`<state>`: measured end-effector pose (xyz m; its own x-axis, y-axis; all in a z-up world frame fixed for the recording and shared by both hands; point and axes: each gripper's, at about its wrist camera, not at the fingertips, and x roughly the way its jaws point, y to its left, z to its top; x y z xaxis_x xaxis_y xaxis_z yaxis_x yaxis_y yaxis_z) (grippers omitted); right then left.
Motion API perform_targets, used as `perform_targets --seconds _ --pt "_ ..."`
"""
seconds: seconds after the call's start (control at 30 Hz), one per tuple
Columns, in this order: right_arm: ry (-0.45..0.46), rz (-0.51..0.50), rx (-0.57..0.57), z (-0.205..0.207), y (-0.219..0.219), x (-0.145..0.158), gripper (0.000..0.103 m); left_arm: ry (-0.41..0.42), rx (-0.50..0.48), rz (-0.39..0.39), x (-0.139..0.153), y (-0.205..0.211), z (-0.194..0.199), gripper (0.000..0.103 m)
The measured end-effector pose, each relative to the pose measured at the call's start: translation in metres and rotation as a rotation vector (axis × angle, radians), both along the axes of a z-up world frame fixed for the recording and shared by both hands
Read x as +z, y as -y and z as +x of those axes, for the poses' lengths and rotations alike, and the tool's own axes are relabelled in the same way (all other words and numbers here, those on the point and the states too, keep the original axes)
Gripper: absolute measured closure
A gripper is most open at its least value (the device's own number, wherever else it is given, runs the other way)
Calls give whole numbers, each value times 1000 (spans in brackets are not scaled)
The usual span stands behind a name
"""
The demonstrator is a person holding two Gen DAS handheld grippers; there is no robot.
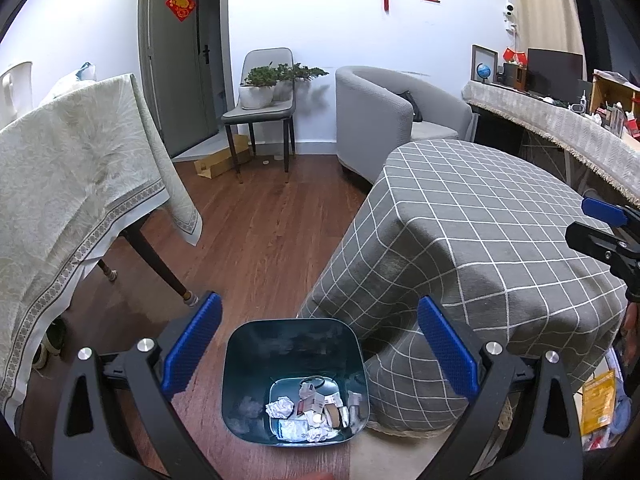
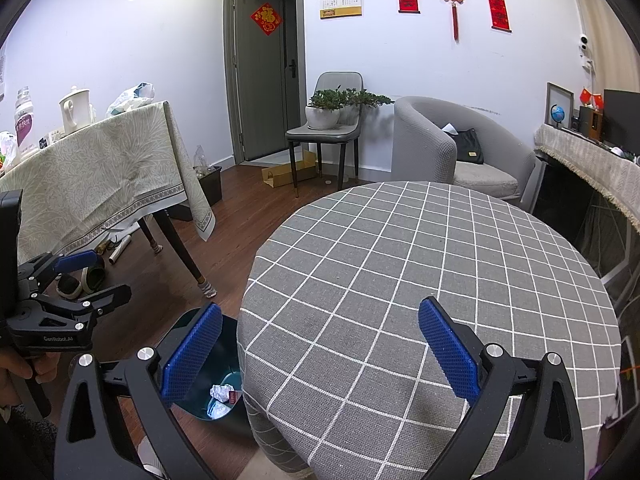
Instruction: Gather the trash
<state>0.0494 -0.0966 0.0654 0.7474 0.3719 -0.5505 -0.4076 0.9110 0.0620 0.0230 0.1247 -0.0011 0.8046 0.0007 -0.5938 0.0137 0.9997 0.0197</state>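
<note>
A dark teal trash bin (image 1: 294, 380) stands on the wood floor beside the round table with the grey checked cloth (image 1: 480, 240). Crumpled paper (image 1: 280, 407), wrappers and small packets lie at its bottom. My left gripper (image 1: 320, 348) hangs open right above the bin, nothing between its blue pads (image 1: 192, 348). My right gripper (image 2: 320, 350) is open and empty over the near edge of the checked table (image 2: 420, 280). From the right wrist view the bin (image 2: 208, 372) shows partly, low left, and the left gripper (image 2: 92, 276) is at the far left, held by a hand.
A table with a pale patterned cloth (image 1: 72, 168) stands left, its dark legs (image 1: 156, 260) near the bin. Slippers (image 2: 80, 278) lie under it. A chair with potted plants (image 1: 264, 92), a grey armchair (image 1: 384, 116) and a cluttered sideboard (image 1: 560, 120) line the far side.
</note>
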Motion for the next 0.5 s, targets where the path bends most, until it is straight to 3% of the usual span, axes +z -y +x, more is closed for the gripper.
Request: perform_targets --seconds 0.5 --pt "0 1 0 0 0 0 4 -12 7 -10 0 1 1 3"
